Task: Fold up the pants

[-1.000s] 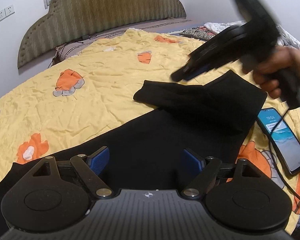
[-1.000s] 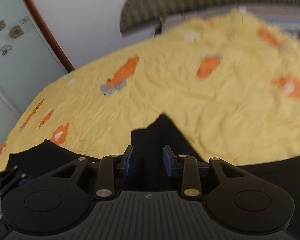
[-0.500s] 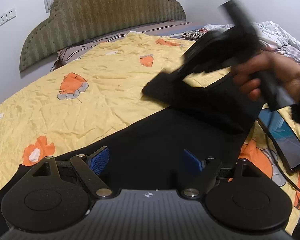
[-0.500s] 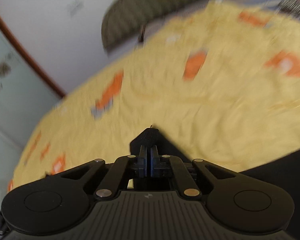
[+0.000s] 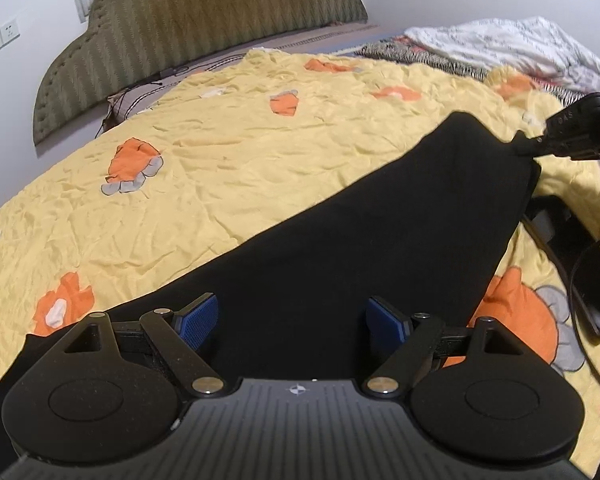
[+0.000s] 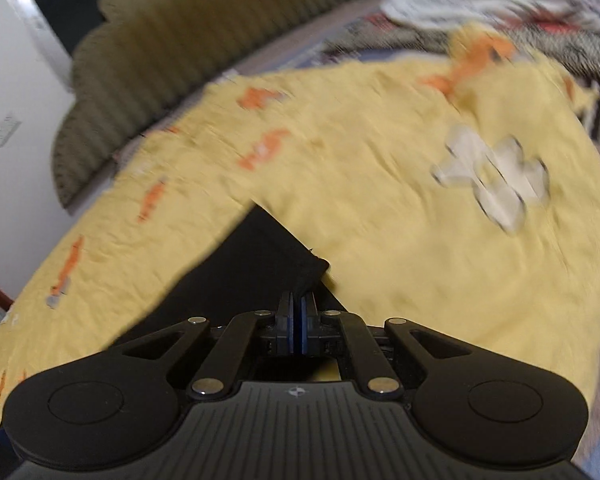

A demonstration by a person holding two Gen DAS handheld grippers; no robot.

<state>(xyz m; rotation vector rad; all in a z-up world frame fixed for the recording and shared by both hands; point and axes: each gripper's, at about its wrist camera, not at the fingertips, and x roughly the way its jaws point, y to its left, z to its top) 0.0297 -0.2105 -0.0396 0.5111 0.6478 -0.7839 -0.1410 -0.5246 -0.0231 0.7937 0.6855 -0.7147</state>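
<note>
Black pants (image 5: 360, 232) lie stretched out on a yellow bedspread (image 5: 220, 152), running from my left gripper toward the far right. My left gripper (image 5: 294, 318) is open, blue pads wide apart, hovering over the near part of the pants. My right gripper (image 6: 298, 310) is shut on a corner of the pants (image 6: 260, 256), seen blurred in the right wrist view. In the left wrist view the right gripper (image 5: 534, 148) pinches the far right corner of the fabric and holds it taut.
A phone (image 5: 580, 264) with a cable lies on the bedspread right of the pants. A padded headboard (image 5: 188, 28) and pillows stand at the back. Crumpled white and striped bedding (image 5: 500, 44) sits at the far right. A wall socket (image 5: 2, 38) is at left.
My right gripper shut on the folded-over pants end and pulled it away to the right, unfolding the fabric flat. My left gripper stayed open in place.
</note>
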